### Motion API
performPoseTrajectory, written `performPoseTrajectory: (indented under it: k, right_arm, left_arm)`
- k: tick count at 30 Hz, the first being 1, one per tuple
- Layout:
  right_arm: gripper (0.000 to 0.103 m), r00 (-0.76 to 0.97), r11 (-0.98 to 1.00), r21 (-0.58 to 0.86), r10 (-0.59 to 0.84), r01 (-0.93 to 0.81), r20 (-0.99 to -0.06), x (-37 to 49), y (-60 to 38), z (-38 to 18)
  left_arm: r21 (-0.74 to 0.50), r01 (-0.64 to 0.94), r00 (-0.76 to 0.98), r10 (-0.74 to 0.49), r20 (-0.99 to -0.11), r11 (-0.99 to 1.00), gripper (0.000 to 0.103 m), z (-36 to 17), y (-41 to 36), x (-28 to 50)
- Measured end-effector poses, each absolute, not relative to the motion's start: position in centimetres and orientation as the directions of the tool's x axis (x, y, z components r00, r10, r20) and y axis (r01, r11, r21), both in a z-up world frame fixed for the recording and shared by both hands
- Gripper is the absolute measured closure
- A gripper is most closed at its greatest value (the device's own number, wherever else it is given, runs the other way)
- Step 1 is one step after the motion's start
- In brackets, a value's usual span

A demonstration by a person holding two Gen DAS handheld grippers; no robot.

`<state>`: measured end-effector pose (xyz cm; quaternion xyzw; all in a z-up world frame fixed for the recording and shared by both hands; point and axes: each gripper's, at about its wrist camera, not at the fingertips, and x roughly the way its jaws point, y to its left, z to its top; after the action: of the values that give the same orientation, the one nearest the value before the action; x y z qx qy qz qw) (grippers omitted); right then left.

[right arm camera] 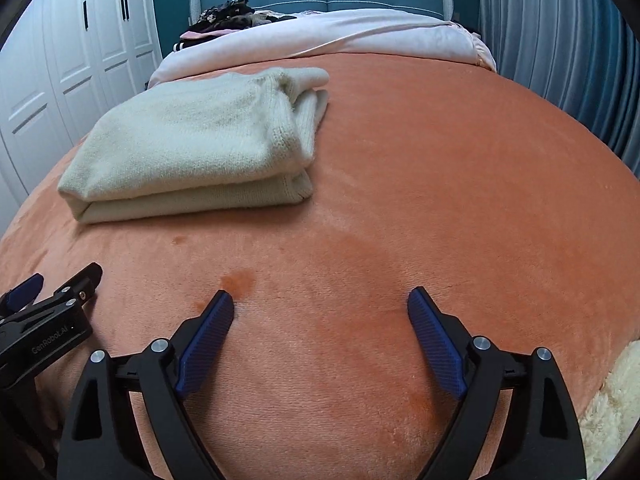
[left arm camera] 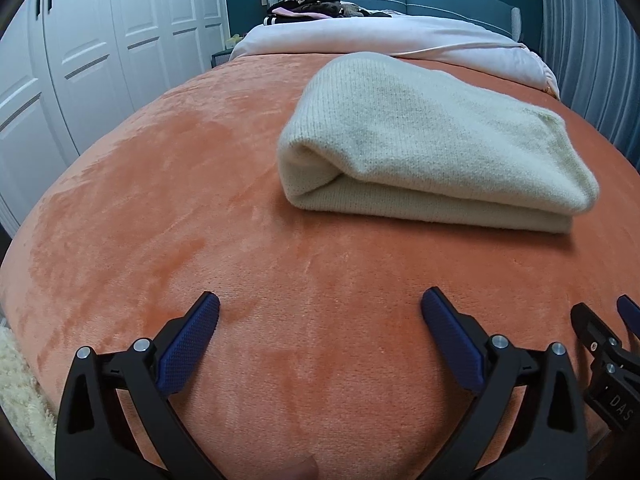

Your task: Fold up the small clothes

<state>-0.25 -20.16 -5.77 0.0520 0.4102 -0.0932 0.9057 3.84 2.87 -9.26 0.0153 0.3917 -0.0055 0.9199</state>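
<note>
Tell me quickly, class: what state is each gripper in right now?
Left gripper: open, holding nothing, above the orange plush blanket.
Right gripper: open, holding nothing; the folded cream knitted garment lies apart.

Bare orange blanket [left arm camera: 168,216] lies open under and ahead of both wide-spread grippers. From the left gripper [left arm camera: 320,312] the folded sweater [left arm camera: 432,148] blocks 1 o'clock; from the right gripper [right arm camera: 320,312] it sits at 11 o'clock, with 12 to 3 o'clock clear. The two grippers stand close side by side.
</note>
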Motion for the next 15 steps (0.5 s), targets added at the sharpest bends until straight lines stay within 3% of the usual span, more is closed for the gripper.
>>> performPoseTrajectory:
  k: [15]
  right_arm:
    - [0.016,0.643,0.976,-0.006,-0.148,0.218,-0.751,-0.5,-18.7,-6.1]
  left_arm:
    - [0.027,0.019,0.692,0.006,-0.722,0.999,0.005,-9.4,2.6,3.8]
